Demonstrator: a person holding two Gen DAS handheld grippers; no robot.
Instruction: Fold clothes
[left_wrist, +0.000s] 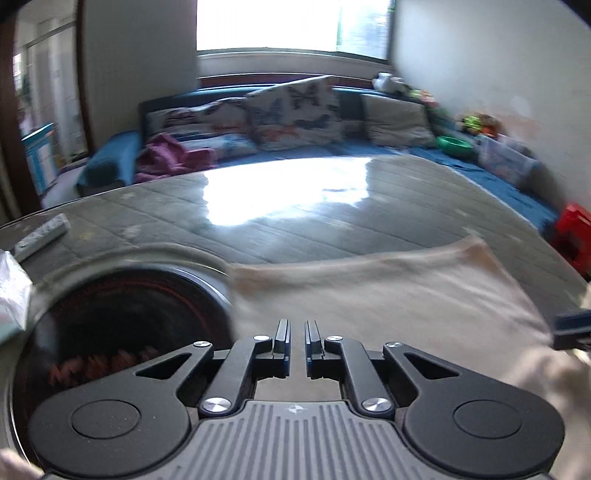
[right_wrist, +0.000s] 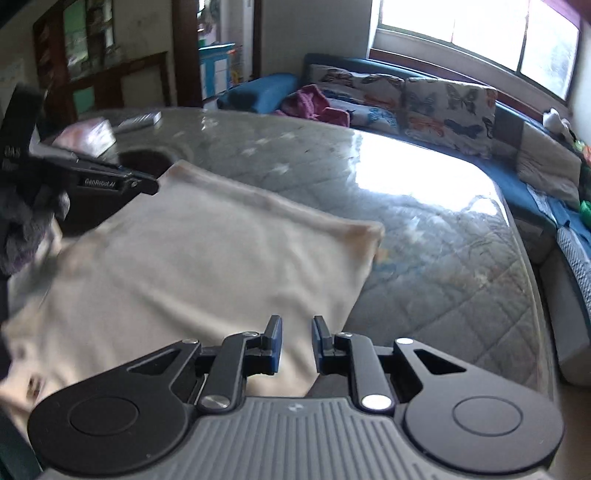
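Note:
A cream cloth (left_wrist: 388, 295) lies spread flat on the glass-topped table (left_wrist: 295, 206); it also shows in the right wrist view (right_wrist: 192, 258). My left gripper (left_wrist: 297, 334) hovers over the cloth's near left part, jaws slightly apart and empty. My right gripper (right_wrist: 296, 336) hovers above the cloth's near right edge, jaws slightly apart and empty. The left gripper also shows in the right wrist view (right_wrist: 147, 186), at the cloth's far left corner. The right gripper's tip shows at the right edge of the left wrist view (left_wrist: 572, 328).
A round dark recessed burner (left_wrist: 122, 332) sits in the table left of the cloth. A remote (left_wrist: 42, 234) and a plastic bag (left_wrist: 11, 291) lie at the table's left. A blue sofa (left_wrist: 369, 147) with cushions curves behind the table. A red stool (left_wrist: 572, 229) stands right.

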